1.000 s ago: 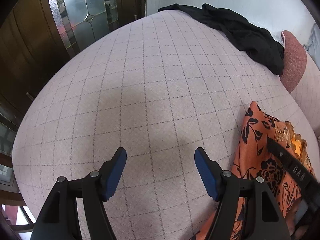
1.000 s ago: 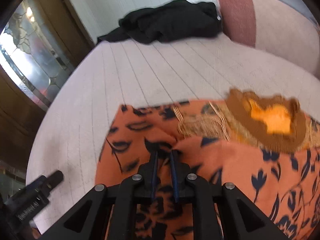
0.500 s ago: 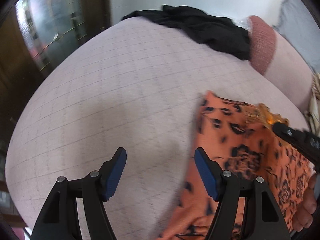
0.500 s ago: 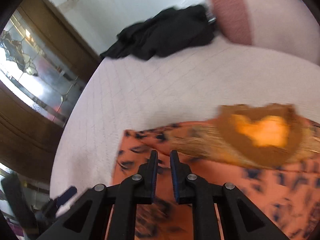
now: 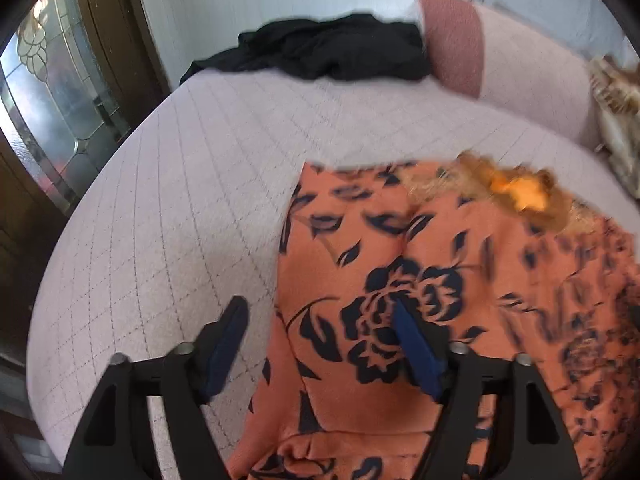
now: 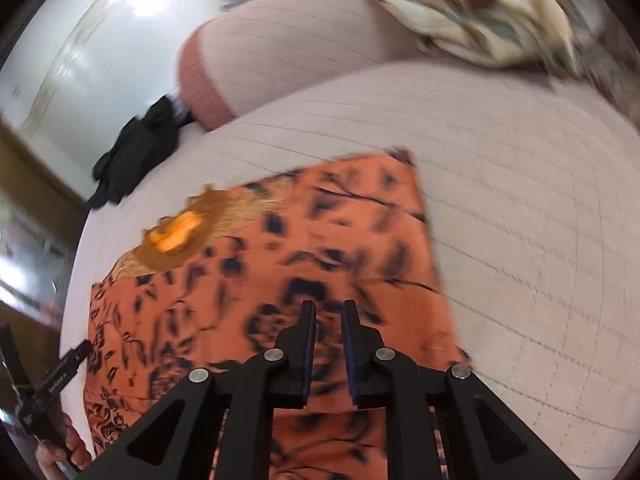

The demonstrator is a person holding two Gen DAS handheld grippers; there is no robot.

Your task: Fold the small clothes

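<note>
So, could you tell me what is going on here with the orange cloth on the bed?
A person holds a gripper in each hand over an orange floral garment spread on a pale quilted bed. The left gripper is open, its jaws just having widened, straddling the garment's left edge without pinching it. The right gripper is nearly shut above the cloth and seems to hold nothing. A black garment lies by the pillow.
</note>
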